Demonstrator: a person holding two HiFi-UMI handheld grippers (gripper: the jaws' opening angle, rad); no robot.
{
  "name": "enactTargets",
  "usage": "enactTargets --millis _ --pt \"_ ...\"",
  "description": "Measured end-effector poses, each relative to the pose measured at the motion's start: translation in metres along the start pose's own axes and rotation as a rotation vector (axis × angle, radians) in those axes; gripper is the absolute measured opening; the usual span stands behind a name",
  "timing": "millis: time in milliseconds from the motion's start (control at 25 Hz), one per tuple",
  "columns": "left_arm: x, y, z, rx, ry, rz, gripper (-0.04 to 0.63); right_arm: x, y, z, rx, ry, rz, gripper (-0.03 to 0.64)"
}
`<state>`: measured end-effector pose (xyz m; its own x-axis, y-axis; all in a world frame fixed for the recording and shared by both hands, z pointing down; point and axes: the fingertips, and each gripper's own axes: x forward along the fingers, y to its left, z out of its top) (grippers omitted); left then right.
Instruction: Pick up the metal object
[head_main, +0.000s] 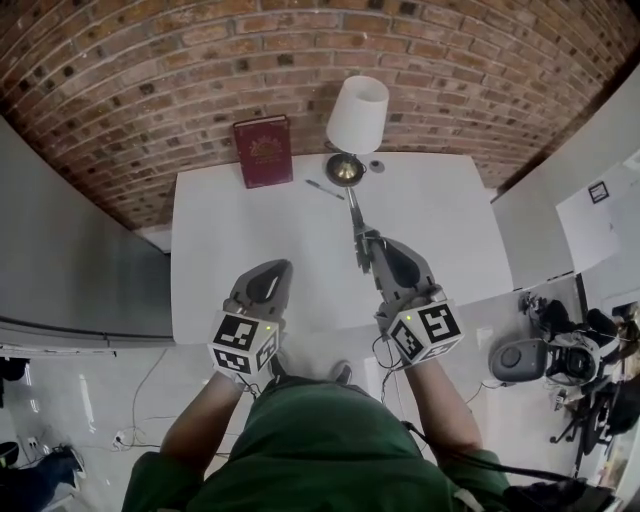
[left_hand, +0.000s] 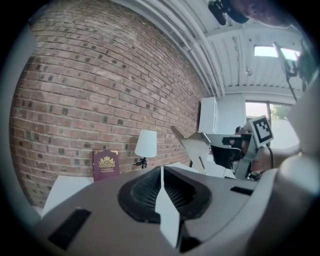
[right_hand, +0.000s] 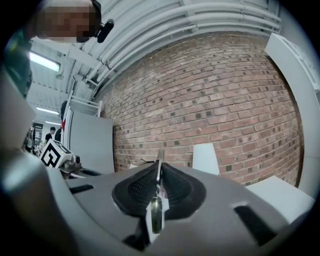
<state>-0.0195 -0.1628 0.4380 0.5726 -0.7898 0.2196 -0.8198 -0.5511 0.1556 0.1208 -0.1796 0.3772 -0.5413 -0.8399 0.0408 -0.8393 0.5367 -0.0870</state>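
Observation:
A thin metal blade-like object (head_main: 355, 215) sticks out forward from my right gripper (head_main: 366, 246), which is shut on it above the white table (head_main: 250, 250). In the right gripper view the metal piece (right_hand: 156, 212) sits pinched between the black pads, its tip (right_hand: 160, 156) poking past them. My left gripper (head_main: 276, 270) hovers over the table's near edge, shut, with nothing between its jaws (left_hand: 161, 172). From the left gripper view the right gripper (left_hand: 200, 145) shows to the right, held up in the air.
At the back of the table a dark red book (head_main: 263, 150) leans against the brick wall, beside a lamp with a white shade (head_main: 357, 115) and brass base (head_main: 345, 170). A pen (head_main: 325, 190) lies near the base. A grey panel stands left, white cabinets right.

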Motion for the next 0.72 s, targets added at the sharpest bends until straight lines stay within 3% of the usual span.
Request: enactTargets --millis 440,720 --pt "-0.005 -0.024 0.041 -0.02 -0.089 -0.027 0.015 -0.027 0.009 0.048 0.095 -0.107 0.091 0.023" --pt "-0.009 -0.017 0.044 -0.047 -0.098 -0.013 0.015 -0.046 -0.004 0.059 0.155 -0.132 0.073 0.023"
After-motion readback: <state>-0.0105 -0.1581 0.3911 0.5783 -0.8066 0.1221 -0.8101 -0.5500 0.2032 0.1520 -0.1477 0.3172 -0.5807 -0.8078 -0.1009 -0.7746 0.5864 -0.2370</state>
